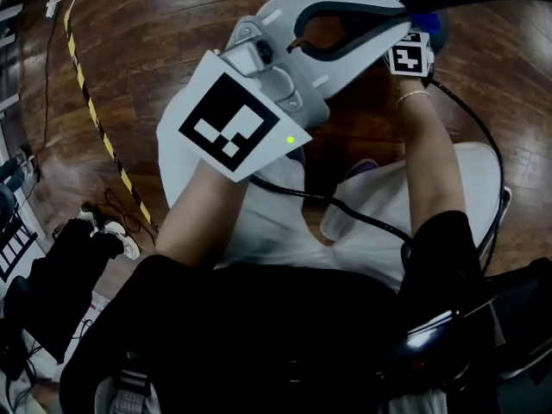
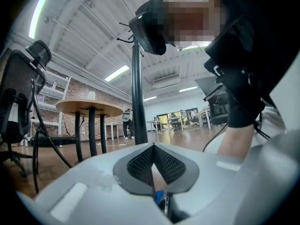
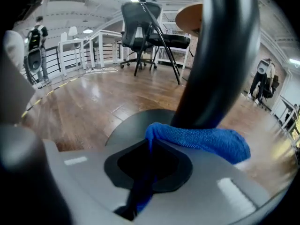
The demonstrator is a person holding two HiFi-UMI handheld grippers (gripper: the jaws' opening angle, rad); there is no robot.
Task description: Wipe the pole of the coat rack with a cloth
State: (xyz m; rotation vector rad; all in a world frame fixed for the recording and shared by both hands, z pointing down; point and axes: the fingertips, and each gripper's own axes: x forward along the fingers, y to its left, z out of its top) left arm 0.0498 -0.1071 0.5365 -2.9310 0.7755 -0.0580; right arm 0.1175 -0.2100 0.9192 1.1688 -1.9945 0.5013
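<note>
Closest up, the left gripper (image 2: 153, 146) is hovering with its jaws pressed together on nothing, tips pointing toward the black pole (image 2: 136, 88) of the coat rack. Further right, the right gripper (image 3: 150, 146) is pinching the blue cloth (image 3: 201, 142), which is bunching against the pole low down, just above the round dark base (image 3: 131, 125) on the wooden floor (image 3: 84, 102)

Blue cloth (image 3: 206, 142), black pole (image 3: 225, 55)
</note>
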